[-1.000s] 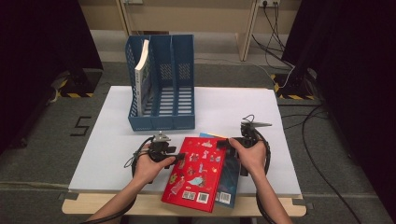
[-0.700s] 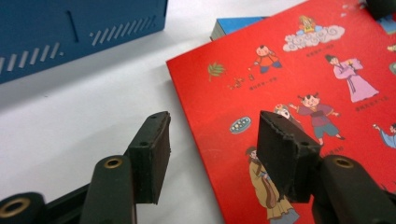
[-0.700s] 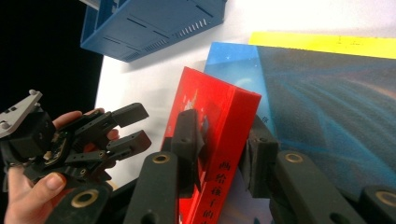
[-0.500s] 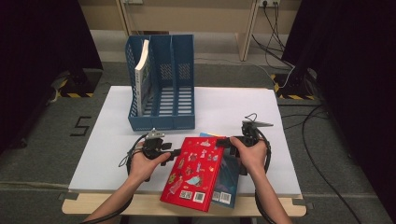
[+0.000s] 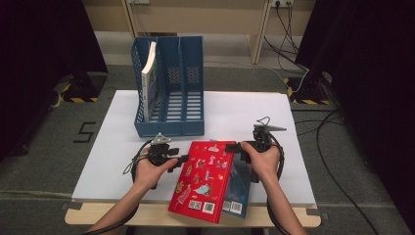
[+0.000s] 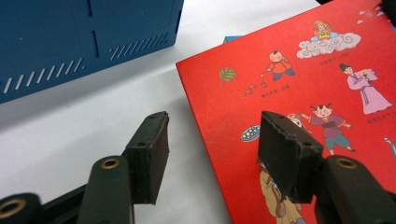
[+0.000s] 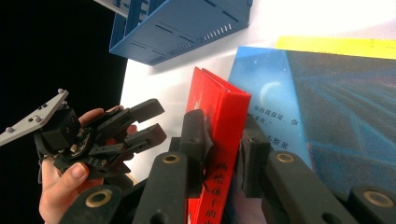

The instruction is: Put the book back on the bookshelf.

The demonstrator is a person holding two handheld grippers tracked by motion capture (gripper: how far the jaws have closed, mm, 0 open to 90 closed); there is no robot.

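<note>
High view is showing the right gripper [image 5: 243, 146] closing in since the earlier frame, now pinching the red picture book [image 5: 203, 180] by its spine at the book's 1 o'clock corner. Left gripper [image 5: 182, 157] is sitting at the book's 9 o'clock edge, jaws apart, gripping nothing. Book's lying over a blue book [image 5: 239, 188] on the white table [image 5: 235, 115]; blue file rack [image 5: 170, 88] at 12 o'clock, grey floor around.

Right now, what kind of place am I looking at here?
Probably a lab or studio set up for recording, not a home: a white table ringed by black curtains, loose cables trailing over grey carpet, and a taped floor marking.
</note>
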